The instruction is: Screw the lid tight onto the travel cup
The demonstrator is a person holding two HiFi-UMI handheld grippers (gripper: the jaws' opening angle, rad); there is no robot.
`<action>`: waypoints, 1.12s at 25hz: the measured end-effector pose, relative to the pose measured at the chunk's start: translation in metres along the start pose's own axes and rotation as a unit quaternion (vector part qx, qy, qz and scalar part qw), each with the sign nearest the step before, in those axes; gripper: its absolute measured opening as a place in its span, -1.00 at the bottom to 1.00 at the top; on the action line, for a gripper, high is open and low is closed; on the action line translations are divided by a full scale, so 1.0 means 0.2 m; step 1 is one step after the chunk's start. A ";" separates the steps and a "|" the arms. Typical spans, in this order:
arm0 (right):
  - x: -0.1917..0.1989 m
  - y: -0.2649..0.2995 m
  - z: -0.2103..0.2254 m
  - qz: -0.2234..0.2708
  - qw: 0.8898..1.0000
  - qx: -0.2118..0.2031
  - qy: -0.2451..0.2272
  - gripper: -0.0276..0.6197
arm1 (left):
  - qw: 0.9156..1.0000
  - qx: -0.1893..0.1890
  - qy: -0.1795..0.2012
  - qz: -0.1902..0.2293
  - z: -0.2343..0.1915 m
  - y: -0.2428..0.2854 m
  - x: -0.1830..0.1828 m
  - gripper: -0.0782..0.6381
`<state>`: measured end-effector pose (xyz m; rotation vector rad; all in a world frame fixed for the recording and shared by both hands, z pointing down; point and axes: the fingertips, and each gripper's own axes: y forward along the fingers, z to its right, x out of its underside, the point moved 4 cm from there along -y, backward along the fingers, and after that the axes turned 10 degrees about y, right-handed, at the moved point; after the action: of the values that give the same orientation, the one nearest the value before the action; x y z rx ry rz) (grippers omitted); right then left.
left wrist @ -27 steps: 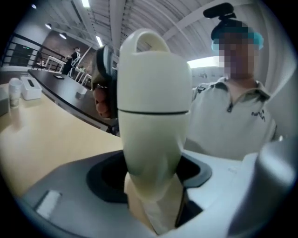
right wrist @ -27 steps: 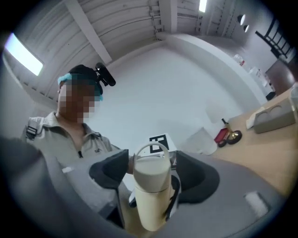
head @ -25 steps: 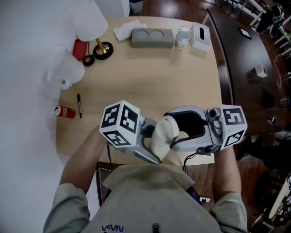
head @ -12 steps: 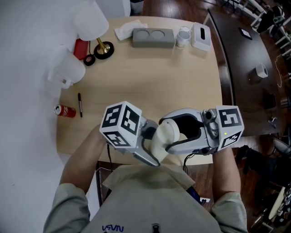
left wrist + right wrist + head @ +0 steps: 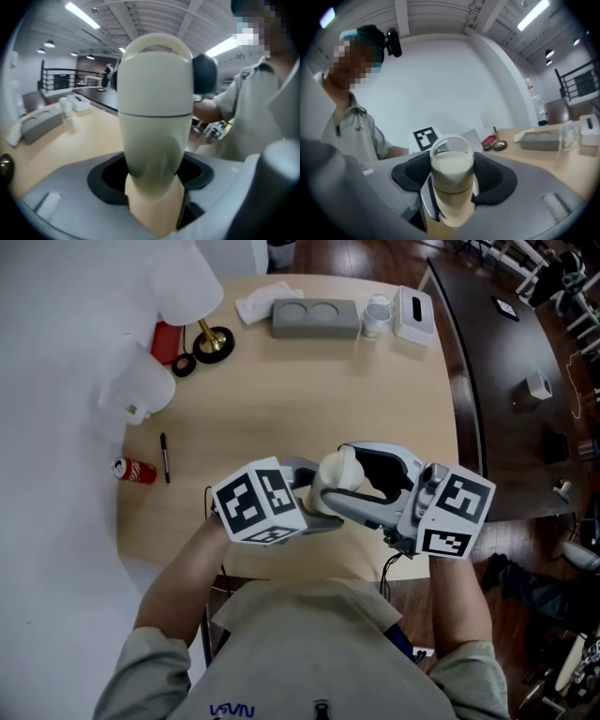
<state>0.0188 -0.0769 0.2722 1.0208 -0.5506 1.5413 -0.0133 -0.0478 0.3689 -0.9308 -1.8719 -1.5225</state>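
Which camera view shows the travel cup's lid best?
The left gripper view: the lid is largest, its seam with the travel cup plain. The right gripper view shows it smaller, loop handle clear; the head view only a small cream top.

Left claw (image 5: 322, 505) and right claw (image 5: 354, 491) have carried the travel cup (image 5: 337, 474) forward over the tabletop (image 5: 328, 381); the right jaws have just been closing round it.

Open office hall; ceiling strip lights (image 5: 82, 15), long dark conference table (image 5: 497, 362).
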 end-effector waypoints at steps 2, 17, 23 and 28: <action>0.00 0.02 0.05 0.016 0.997 0.076 -0.008 -0.04 | 0.994 -0.099 -0.024 -0.025 -0.09 0.01 0.02 0.09; -0.02 -0.03 -0.05 0.020 0.998 -0.047 0.048 -0.04 | 0.990 0.119 -0.044 0.068 0.10 -0.05 -0.01 0.09; 0.00 -0.06 -0.12 -0.010 0.983 -0.167 0.069 -0.04 | 0.970 0.239 0.010 0.054 0.25 -0.07 -0.02 0.09; 0.02 -0.03 -0.15 -0.029 0.975 -0.208 0.069 -0.04 | 0.960 0.273 0.022 0.058 0.29 -0.08 -0.04 0.09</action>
<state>0.0156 -0.0480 0.2592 0.5990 -0.7039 1.3576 -0.0197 0.0061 0.3403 -0.7218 -2.0098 -0.8712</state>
